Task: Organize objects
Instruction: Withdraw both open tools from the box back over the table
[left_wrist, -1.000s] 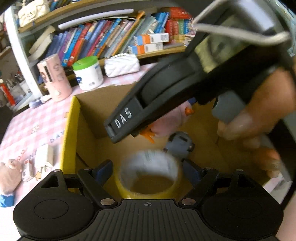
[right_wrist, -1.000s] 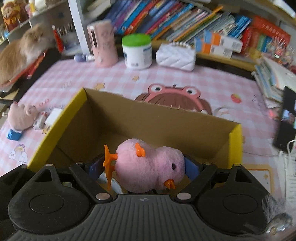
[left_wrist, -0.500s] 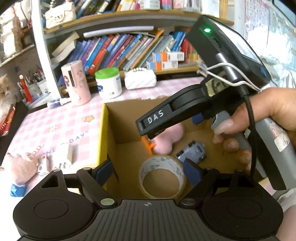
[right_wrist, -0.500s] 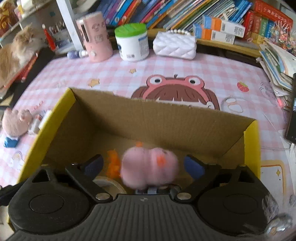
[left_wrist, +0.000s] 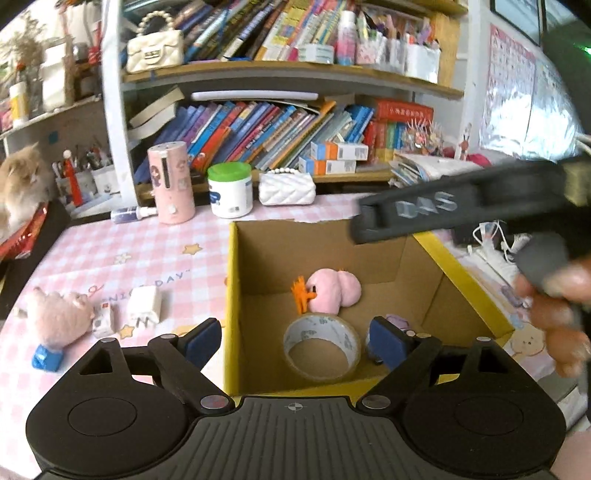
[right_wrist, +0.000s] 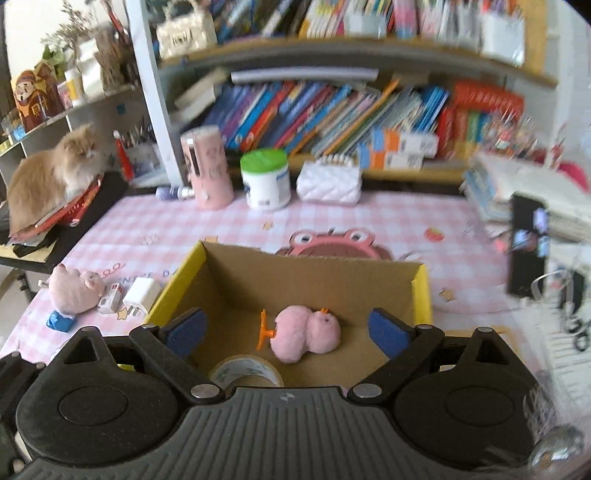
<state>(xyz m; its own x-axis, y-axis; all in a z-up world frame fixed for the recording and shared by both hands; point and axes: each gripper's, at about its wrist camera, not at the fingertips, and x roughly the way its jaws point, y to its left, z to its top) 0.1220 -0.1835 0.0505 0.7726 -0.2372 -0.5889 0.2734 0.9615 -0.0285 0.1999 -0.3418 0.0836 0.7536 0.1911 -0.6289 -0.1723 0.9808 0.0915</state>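
An open cardboard box (left_wrist: 231, 295) with yellow flaps stands on the pink checked table. On its floor lie a pink plush chick (left_wrist: 334, 291) with orange feet, a tape roll (left_wrist: 321, 349) and a small toy car (left_wrist: 397, 320), half hidden. My left gripper (left_wrist: 293, 341) hovers above the box's near edge, its jaws opening, gripping nothing. My right gripper (right_wrist: 286, 332) is open above the box (right_wrist: 173, 288), with the chick (right_wrist: 304, 334) lying free below it and the tape roll (right_wrist: 245, 371) at the near edge. The right tool's black casing (left_wrist: 424, 212) and a hand (left_wrist: 554, 314) cross the left wrist view.
Left of the box lie a pink plush pig (left_wrist: 59, 321), a small carton (left_wrist: 103, 321), a white charger (left_wrist: 144, 304) and a blue clip (left_wrist: 46, 358). Behind stand a pink cylinder (left_wrist: 171, 184), a green-lidded jar (left_wrist: 231, 190), a white purse (left_wrist: 286, 188) and bookshelves. A cat (right_wrist: 51, 177) sits at left.
The pink chick left the right gripper's jaws and dropped onto the box floor. Both grippers rose and drew back from the box; the tape roll stayed inside.
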